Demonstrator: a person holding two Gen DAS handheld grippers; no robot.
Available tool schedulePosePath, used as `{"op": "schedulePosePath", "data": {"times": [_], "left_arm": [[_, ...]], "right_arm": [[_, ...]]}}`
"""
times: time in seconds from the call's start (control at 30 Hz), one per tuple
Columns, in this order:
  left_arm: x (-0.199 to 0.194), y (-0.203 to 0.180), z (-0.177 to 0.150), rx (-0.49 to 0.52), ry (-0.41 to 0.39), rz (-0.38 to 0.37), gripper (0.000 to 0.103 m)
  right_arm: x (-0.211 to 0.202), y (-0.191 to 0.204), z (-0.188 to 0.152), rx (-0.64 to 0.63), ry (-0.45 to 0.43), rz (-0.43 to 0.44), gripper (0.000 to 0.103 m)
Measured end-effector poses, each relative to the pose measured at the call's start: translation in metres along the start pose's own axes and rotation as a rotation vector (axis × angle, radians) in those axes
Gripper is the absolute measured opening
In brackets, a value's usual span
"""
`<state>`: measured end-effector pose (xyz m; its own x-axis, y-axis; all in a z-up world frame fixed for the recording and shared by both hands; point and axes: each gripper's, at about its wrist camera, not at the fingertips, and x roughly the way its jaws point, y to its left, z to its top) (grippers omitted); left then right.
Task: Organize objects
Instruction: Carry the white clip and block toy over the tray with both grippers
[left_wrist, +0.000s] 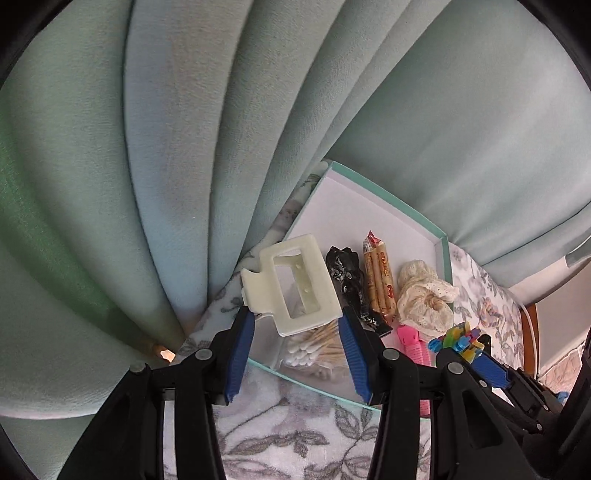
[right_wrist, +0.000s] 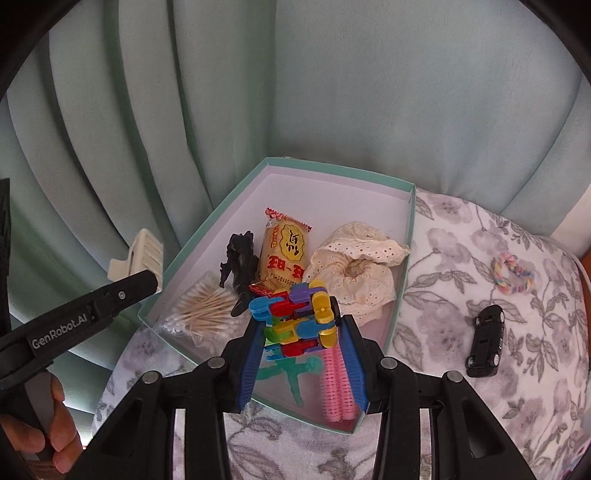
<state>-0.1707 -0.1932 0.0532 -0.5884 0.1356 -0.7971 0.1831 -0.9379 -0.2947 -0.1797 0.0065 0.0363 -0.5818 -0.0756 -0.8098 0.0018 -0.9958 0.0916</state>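
— Both tongs hold loads: left tongs pinch a cream hair claw, right tongs pinch a colourful block toy, both above the box.

— The claw hangs over the box's near-left rim; it might slip outside.

left wrist: close, looks down-forward from left | right wrist: close, from front | shared: shallow teal-rimmed cardboard box

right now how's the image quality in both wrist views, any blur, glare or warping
Left wrist view: strong fisheye bending of the curtain folds, black corners, white hair clip sharp, no glare. Right wrist view: same warping, box rim bowed, soft even daylight, colourful block toy in focus, toy car slightly soft.
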Motion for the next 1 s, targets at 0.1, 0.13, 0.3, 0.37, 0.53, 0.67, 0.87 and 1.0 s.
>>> {"op": "schedulePosePath", "data": {"times": [0.1, 0.13, 0.3, 0.37, 0.53, 0.67, 0.87, 1.0], "left_arm": [[0.012, -0.008, 0.005, 0.048, 0.019, -0.009, 0.049], [0.016, -0.009, 0.006, 0.056, 0.025, -0.014, 0.049], [0.037, -0.016, 0.013, 0.095, 0.069, -0.01, 0.049], [0.042, -0.018, 0.014, 0.111, 0.077, -0.011, 0.049], [0.055, -0.025, 0.014, 0.138, 0.103, -0.01, 0.049], [0.066, -0.03, 0.016, 0.155, 0.119, -0.011, 0.049], [0.072, -0.032, 0.017, 0.158, 0.144, -0.006, 0.049], [0.07, -0.035, 0.015, 0.165, 0.147, -0.004, 0.049]], "right_arm": [[0.01, 0.001, 0.0, -0.006, 0.019, 0.003, 0.044], [0.012, 0.002, 0.0, -0.008, 0.024, 0.004, 0.044], [0.024, 0.005, 0.0, -0.018, 0.044, 0.005, 0.044], [0.028, 0.005, 0.0, -0.021, 0.051, 0.005, 0.044], [0.036, 0.006, -0.001, -0.028, 0.069, 0.0, 0.044], [0.04, 0.007, -0.001, -0.032, 0.078, -0.001, 0.044], [0.044, 0.009, -0.001, -0.035, 0.088, -0.001, 0.044], [0.044, 0.009, -0.001, -0.035, 0.086, 0.001, 0.044]]}}
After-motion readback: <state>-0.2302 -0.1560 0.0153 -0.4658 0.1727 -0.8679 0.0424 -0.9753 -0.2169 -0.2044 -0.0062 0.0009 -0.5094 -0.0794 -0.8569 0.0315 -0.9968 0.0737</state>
